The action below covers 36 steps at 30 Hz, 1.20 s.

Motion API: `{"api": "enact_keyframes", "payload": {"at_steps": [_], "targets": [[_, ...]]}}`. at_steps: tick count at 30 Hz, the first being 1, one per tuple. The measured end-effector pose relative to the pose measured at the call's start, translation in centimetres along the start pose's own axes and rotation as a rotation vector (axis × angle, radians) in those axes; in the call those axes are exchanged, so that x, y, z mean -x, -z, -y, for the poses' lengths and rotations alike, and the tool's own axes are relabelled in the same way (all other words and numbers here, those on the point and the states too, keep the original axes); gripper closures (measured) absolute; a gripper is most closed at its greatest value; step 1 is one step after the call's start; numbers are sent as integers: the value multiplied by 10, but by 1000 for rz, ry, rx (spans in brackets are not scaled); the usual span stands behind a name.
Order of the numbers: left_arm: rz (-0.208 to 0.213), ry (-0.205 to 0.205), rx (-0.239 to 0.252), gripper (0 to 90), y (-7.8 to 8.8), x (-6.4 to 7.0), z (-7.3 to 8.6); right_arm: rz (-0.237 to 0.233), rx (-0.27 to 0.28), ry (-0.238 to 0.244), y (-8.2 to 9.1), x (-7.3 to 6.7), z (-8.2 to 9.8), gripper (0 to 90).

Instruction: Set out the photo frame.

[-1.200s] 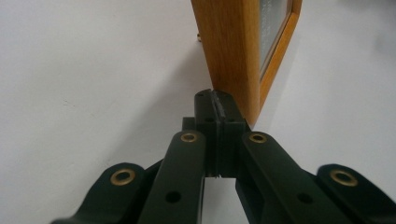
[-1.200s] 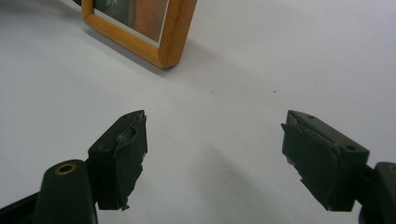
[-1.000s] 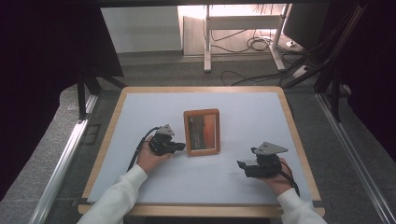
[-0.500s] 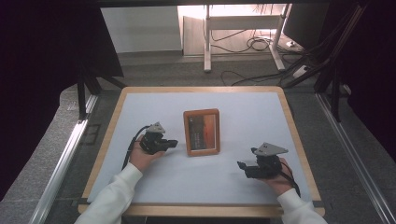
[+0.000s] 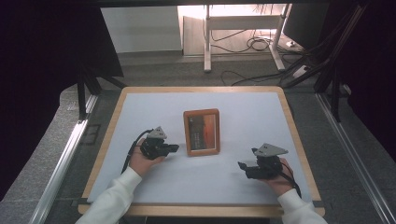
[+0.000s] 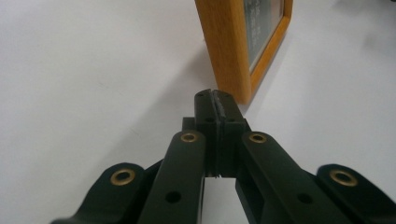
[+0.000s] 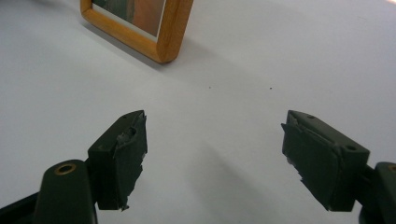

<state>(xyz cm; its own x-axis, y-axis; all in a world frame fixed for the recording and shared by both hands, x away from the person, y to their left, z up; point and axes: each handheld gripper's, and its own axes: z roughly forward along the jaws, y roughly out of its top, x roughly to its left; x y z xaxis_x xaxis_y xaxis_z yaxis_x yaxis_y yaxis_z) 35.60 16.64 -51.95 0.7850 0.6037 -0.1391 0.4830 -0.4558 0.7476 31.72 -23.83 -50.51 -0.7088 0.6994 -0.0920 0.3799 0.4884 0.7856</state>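
So far you are handling nothing: the wooden picture frame (image 5: 201, 132) is lying flat near the middle of the table (image 5: 140, 107), untouched. Your left gripper (image 5: 173, 148) is sitting just beside its left edge with jaws pressed together and empty, while your right gripper (image 5: 242, 165) is waiting wide apart nearer you. Any gripping or moving is looking undone.
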Motion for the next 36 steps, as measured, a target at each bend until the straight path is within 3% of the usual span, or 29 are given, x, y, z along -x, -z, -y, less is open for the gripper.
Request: {"api": "enact_keyframes", "payload": {"at_steps": [10, 16, 22, 36], "targets": [[43, -32, -4, 900, -3, 16, 0, 5, -6, 6, -2, 0, 1, 228], [72, -72, -24, 900, -24, 28, -11, 8, -10, 2, -3, 1, 1, 228], [54, -75, -42, 900, -37, 27, -13, 7, -10, 6, -3, 0, 2, 228], [49, -57, -38, 900, -39, 21, -13, 7, -10, 4, -3, 0, 2, 228]]}}
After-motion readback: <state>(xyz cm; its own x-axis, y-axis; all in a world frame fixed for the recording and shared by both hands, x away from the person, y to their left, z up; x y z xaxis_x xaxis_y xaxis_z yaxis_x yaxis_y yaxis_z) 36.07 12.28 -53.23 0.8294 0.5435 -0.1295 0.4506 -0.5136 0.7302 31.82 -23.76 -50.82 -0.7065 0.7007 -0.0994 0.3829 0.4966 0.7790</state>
